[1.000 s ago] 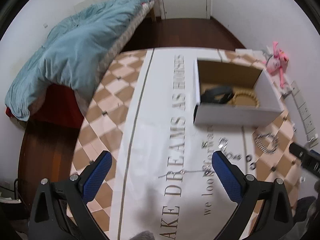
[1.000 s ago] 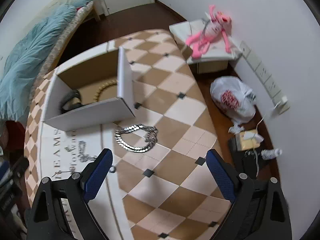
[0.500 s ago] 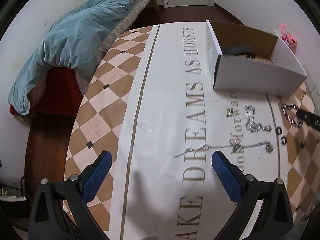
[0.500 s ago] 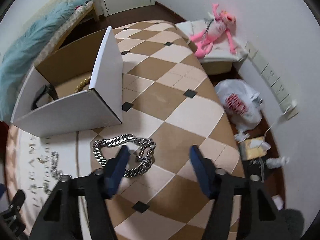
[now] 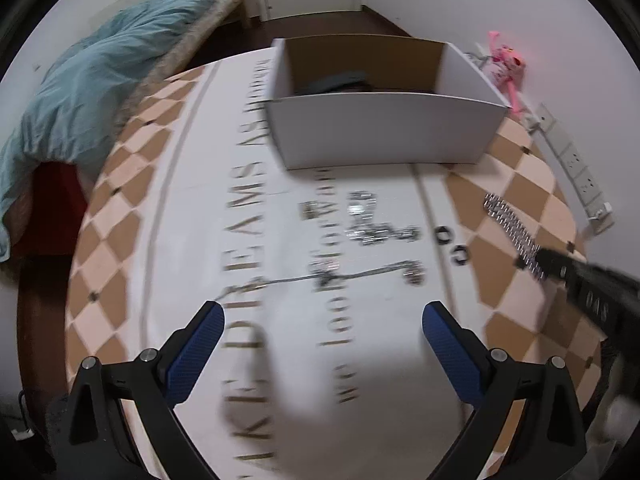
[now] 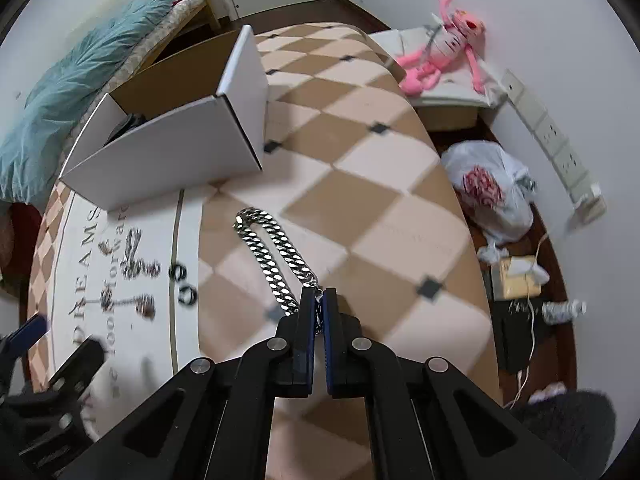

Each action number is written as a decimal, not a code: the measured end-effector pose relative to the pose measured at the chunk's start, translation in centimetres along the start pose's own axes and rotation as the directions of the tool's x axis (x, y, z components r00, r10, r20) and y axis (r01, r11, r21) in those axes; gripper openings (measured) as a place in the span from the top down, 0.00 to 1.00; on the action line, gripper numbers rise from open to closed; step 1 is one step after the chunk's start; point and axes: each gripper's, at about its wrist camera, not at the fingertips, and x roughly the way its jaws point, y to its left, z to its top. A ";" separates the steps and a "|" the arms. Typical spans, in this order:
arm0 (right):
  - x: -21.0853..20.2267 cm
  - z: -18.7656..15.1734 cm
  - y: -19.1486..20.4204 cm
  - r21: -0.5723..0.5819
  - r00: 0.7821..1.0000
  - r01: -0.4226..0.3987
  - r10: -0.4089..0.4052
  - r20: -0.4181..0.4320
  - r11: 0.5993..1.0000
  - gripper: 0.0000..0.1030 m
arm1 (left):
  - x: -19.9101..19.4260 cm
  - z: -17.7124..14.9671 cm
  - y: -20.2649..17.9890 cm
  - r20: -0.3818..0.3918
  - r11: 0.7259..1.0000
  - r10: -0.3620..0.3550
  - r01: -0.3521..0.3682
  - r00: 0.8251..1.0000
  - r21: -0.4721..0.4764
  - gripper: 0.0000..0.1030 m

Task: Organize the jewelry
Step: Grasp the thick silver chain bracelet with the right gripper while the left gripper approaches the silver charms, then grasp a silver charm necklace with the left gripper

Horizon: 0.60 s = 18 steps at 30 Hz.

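Observation:
My right gripper (image 6: 319, 300) is shut on one end of a thick silver chain (image 6: 266, 248), which stretches away from it across the checked tablecloth; the chain also shows in the left wrist view (image 5: 512, 226). An open white cardboard box (image 6: 168, 156) stands beyond it with a dark item inside; it also shows in the left wrist view (image 5: 384, 132). My left gripper (image 5: 322, 344) is open and empty above the cloth. Thin silver chains (image 5: 364, 228), a pendant necklace (image 5: 328, 276) and two small black rings (image 5: 452, 244) lie in front of it.
The round table (image 6: 360, 184) has a checked cloth with a white lettered band. A bed with a teal duvet (image 5: 88, 92) is at the left. A pink plush toy (image 6: 444, 56), a white plastic bag (image 6: 492, 196) and a wall power strip (image 6: 552, 140) are at the right.
My right gripper has closed on the thick silver chain and pulled it out straight. My left gripper has swung right, closer to the thin chains and rings, and stays open.

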 end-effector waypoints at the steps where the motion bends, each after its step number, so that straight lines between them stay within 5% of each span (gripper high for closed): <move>1: -0.2 -0.3 -0.3 0.007 1.000 0.001 -0.001 0.000 1.000 0.97 | 0.2 0.1 -0.7 -0.002 1.000 -0.008 0.008 1.000 0.008 0.08; 6: -0.6 -0.9 -1.3 0.041 1.000 0.002 -0.002 0.001 0.999 0.97 | 1.1 0.7 -3.3 -0.006 0.999 -0.019 0.019 1.000 0.040 0.20; 11: -0.4 -0.7 -1.8 0.053 1.000 0.006 -0.006 -0.002 0.999 0.96 | 2.0 1.3 -4.5 -0.014 0.997 -0.028 0.029 1.000 0.073 0.50; 13: -0.5 -0.7 -1.8 0.054 1.000 0.008 -0.008 -0.003 0.999 0.96 | 2.4 1.3 -4.6 -0.024 0.996 -0.044 0.045 0.999 0.074 0.72; 18: -0.5 -0.7 -1.8 0.052 1.000 0.008 -0.007 -0.003 0.999 0.96 | 2.4 1.5 -4.6 -0.013 0.995 -0.075 0.076 0.997 0.071 0.91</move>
